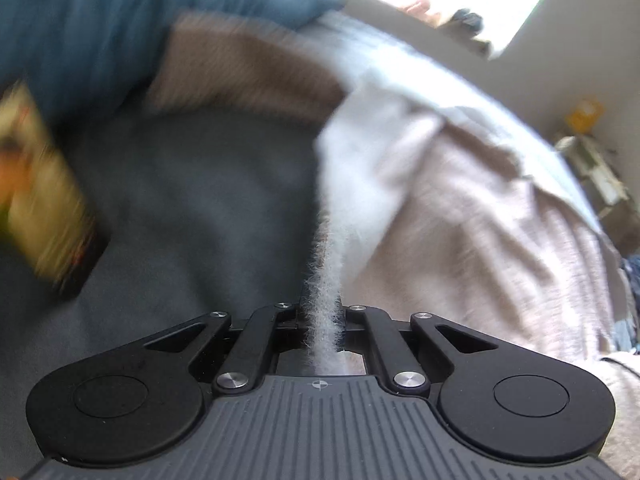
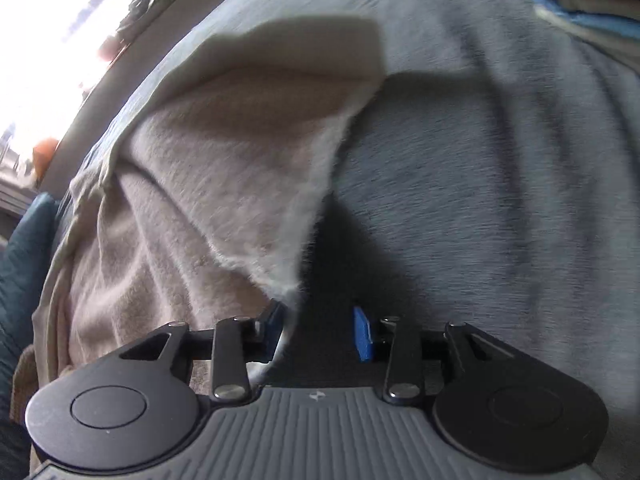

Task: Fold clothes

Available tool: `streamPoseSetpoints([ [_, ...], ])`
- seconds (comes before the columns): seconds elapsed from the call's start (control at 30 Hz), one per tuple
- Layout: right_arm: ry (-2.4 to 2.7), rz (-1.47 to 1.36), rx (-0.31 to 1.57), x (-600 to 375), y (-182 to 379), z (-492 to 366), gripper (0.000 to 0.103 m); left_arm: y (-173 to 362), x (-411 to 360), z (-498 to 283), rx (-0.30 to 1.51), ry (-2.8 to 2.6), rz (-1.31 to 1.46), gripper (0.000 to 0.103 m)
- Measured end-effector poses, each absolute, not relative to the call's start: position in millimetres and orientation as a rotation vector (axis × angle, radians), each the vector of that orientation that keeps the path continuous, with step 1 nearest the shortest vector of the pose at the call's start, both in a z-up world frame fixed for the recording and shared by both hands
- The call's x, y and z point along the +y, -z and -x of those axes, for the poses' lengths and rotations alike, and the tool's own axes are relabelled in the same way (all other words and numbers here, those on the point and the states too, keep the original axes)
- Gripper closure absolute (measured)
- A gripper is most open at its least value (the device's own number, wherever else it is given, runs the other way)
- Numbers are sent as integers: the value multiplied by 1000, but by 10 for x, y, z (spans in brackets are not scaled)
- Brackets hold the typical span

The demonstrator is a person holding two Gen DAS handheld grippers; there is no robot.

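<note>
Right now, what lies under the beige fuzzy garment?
The beige garment lies on a grey blanket, which shows beside it. Whatever the blanket covers, and anything beneath the garment's folds, cannot be seen.

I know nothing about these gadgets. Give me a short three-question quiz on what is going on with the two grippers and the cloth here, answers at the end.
1. True or false: the left gripper is shut on a fuzzy edge of the beige garment.
2. What do the right gripper and its blue pads show? A) clamped on the cloth B) standing apart, the cloth's corner beside one pad C) holding a box
3. What colour is the soft surface under the garment?

Key
1. True: the fuzzy strip runs between the closed fingers.
2. B: a gap shows between the pads; the beige corner hangs at one of them, not pinched.
3. Grey.
</note>
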State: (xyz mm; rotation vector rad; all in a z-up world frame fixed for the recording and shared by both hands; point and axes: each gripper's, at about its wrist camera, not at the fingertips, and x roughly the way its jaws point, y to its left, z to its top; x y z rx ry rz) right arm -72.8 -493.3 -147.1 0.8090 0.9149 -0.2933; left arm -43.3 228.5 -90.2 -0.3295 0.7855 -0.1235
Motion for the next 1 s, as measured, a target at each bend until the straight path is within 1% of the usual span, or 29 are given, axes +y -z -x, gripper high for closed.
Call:
streamPoseSetpoints([
  [0.07,318,-833,878,-5024,1385,822,63,675,1927,309,695,292,252,100],
  [0.13,330,-848,843,-5079,1303,873,63,532,1413,164,659,486,136,100],
  [0.27,276,-826,841,-4926,1194,763,63,893,475,68,816,767,-152,100],
  [0.37,208,-786,847,-4693,1105,621,63,1375,217,18,953,790,-263,100],
  [0.47,113,-731,849,-4463,981,411,63,1612,299,32,998,774,-204,98],
  [0.53,48,-682,853,-4285,882,238,63,1654,389,82,1008,772,-114,92],
  [0.6,-15,-635,860,-4087,807,40,63,1643,470,139,1013,786,-33,72],
  [0.63,-49,-619,865,-3976,784,-63,63,1617,503,167,1005,794,-7,68],
  [0.7,-128,-578,883,-3702,725,-270,63,1560,596,182,976,795,9,55],
  [0.77,-223,-500,904,-3322,664,-488,61,1488,699,214,948,795,27,51],
  [0.87,-356,-284,902,-2625,561,-767,58,1362,881,229,906,786,103,50],
  [1.0,-465,30,817,-1755,447,-992,56,1331,1310,20,882,708,246,50],
])
